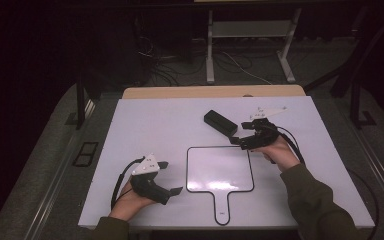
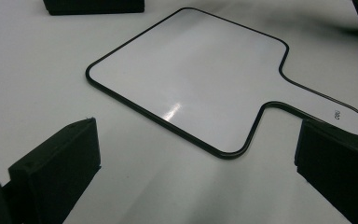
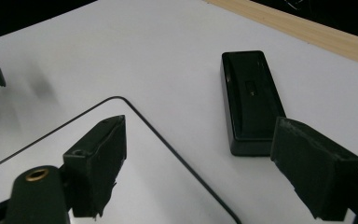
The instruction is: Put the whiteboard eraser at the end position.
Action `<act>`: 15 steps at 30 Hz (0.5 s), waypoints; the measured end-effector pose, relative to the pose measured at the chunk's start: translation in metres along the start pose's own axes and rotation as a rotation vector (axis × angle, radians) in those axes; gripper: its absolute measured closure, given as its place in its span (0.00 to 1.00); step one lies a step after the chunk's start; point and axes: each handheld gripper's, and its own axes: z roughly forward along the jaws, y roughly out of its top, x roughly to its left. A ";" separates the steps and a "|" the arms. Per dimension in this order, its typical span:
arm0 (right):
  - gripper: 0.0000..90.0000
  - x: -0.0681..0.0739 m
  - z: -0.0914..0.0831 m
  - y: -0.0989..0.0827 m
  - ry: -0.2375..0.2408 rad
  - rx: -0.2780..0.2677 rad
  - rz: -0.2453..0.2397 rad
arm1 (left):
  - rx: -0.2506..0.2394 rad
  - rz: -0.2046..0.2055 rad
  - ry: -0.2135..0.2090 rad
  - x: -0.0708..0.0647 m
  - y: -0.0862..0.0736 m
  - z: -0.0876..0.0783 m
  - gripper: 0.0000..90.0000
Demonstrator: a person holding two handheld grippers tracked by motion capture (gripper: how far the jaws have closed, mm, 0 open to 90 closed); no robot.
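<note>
The right claw (image 3: pixel 200 163) stood open and empty, the black box (image 3: pixel 251 100) just ahead of its jaws. The left claw (image 2: pixel 196 168) gaped empty, the whiteboard (image 2: pixel 191 70) ahead.

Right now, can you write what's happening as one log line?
right gripper: open, near black block, not touching | left gripper: open, empty | paddle whiteboard: flat on table
</note>
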 end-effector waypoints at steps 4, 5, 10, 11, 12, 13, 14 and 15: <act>0.19 0.003 -0.007 -0.011 -0.004 -0.019 0.003 | 0.003 0.002 -0.002 0.000 0.000 0.000 0.00; 0.19 0.004 -0.008 -0.014 -0.003 -0.020 0.001 | 0.003 0.002 -0.001 0.000 0.000 0.000 0.00; 0.19 0.007 -0.015 -0.024 -0.029 -0.023 -0.004 | 0.002 0.001 0.000 0.000 0.000 0.000 0.00; 0.19 0.008 -0.018 -0.026 -0.032 -0.023 0.001 | 0.002 0.000 0.001 0.000 0.000 0.000 0.00; 0.19 0.009 -0.020 -0.028 -0.033 -0.026 0.001 | 0.003 0.001 0.000 0.001 0.000 0.000 0.00; 0.19 0.009 -0.022 -0.030 -0.035 -0.026 -0.001 | 0.002 0.001 -0.001 0.000 0.000 0.000 0.00; 0.19 0.010 -0.024 -0.033 -0.038 -0.027 -0.004 | 0.003 0.001 -0.001 0.000 0.000 0.000 0.00; 0.19 0.011 -0.026 -0.035 -0.038 -0.025 -0.005 | 0.003 0.001 -0.001 0.000 0.000 0.000 0.00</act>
